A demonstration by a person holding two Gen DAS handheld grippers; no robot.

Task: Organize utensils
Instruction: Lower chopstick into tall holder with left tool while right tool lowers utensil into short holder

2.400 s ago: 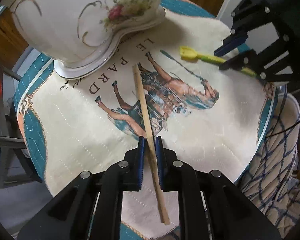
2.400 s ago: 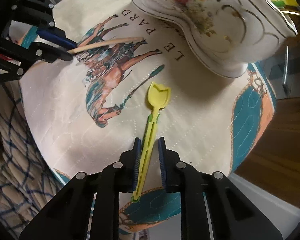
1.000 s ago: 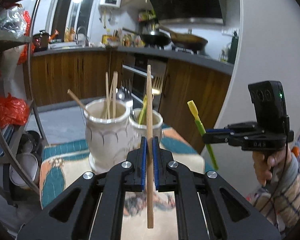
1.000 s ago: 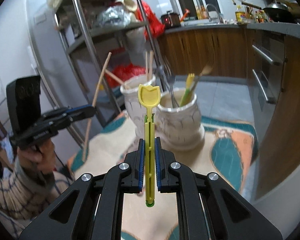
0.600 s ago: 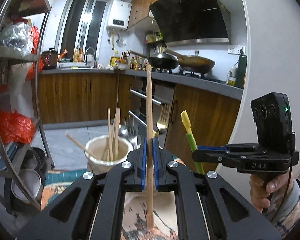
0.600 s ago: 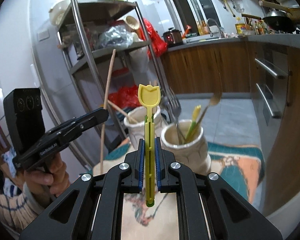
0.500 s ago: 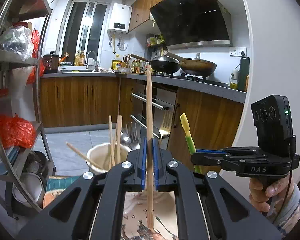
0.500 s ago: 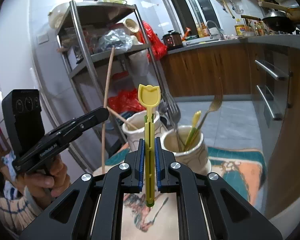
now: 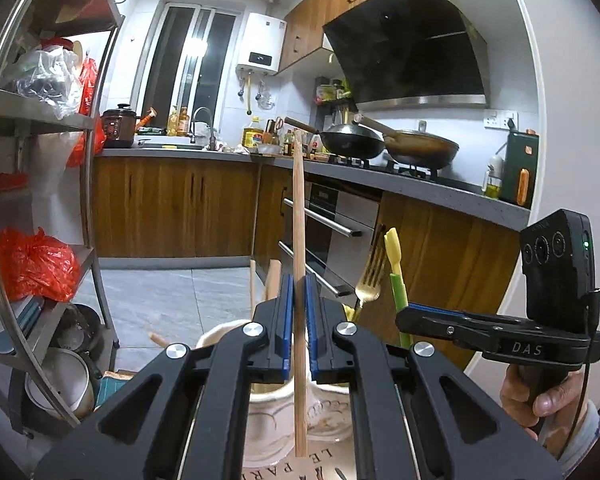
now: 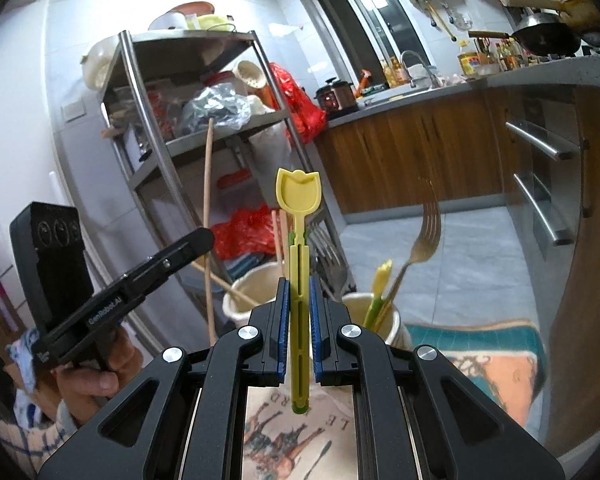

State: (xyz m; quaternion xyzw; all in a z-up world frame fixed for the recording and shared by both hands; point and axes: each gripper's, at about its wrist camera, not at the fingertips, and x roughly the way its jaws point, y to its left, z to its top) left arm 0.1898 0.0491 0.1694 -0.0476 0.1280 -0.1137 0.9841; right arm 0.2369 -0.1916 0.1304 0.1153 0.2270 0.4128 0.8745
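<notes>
Both tools are now off the surface and upright. The left gripper (image 9: 296,324) has its fingers clamped on the chopstick (image 9: 299,240), above the left pot (image 9: 268,404) at 6 o'clock. The right gripper (image 10: 299,320) pinches the yellow scoop (image 10: 299,208); the right pot (image 10: 380,320) sits at 3 o'clock. Dropping in comes next.

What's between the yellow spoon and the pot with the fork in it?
Nothing. In the right wrist view the yellow spoon, pinched upright in the right tongs, hangs just in front of the fork's pot, with only open air between them.

Dim indoor light, window glare, strong fisheye bending, slight motion blur.
</notes>
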